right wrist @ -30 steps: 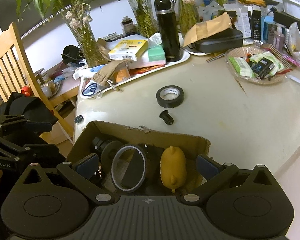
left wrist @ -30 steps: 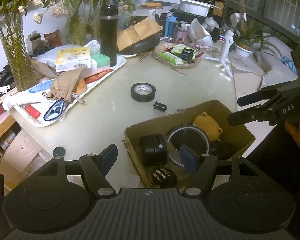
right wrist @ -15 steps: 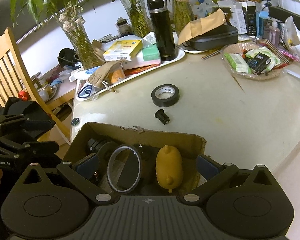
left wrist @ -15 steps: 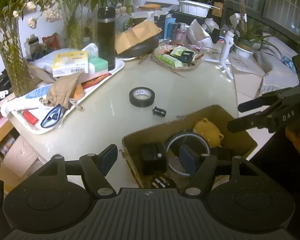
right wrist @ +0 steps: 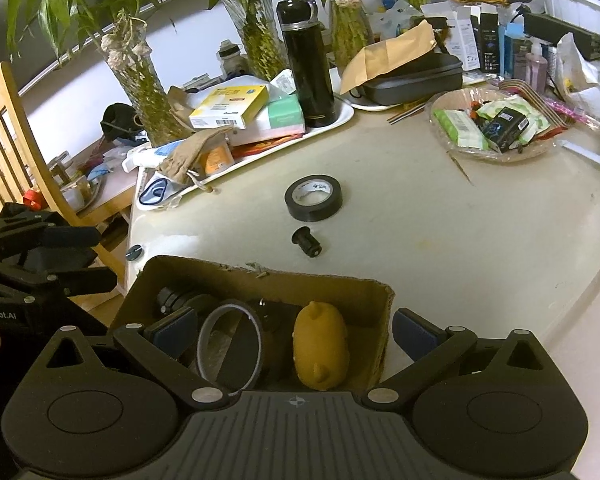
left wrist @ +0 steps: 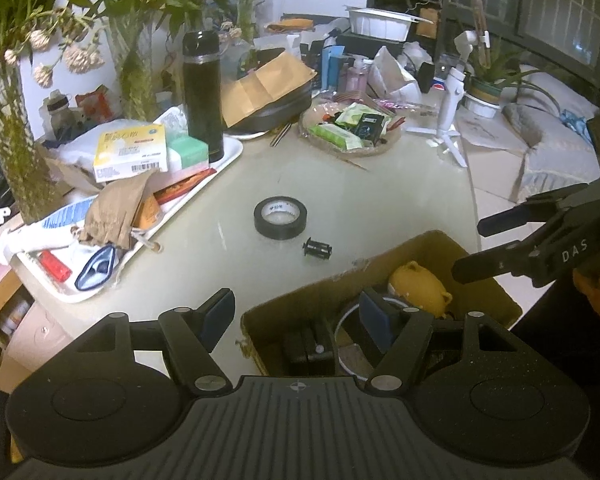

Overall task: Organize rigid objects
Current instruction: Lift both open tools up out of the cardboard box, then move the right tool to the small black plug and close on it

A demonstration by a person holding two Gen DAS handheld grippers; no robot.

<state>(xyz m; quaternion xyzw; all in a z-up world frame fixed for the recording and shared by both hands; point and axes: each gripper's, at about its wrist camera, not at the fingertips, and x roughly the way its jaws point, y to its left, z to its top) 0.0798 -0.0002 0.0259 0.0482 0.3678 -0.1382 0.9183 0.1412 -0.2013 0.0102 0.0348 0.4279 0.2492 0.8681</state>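
Both grippers (left wrist: 296, 316) (right wrist: 294, 334) open and empty over the box (right wrist: 260, 280), tape (right wrist: 313, 197) and small, probably round, part (right wrist: 307, 242) on table beyond: part could roll off if nudged.

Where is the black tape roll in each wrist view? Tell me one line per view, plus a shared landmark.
Left wrist: black tape roll flat on the table, near centre, beyond the cardboard box.
Right wrist: black tape roll at centre, beyond the box.
Shared landmark: small black cylinder lying just in front of it.
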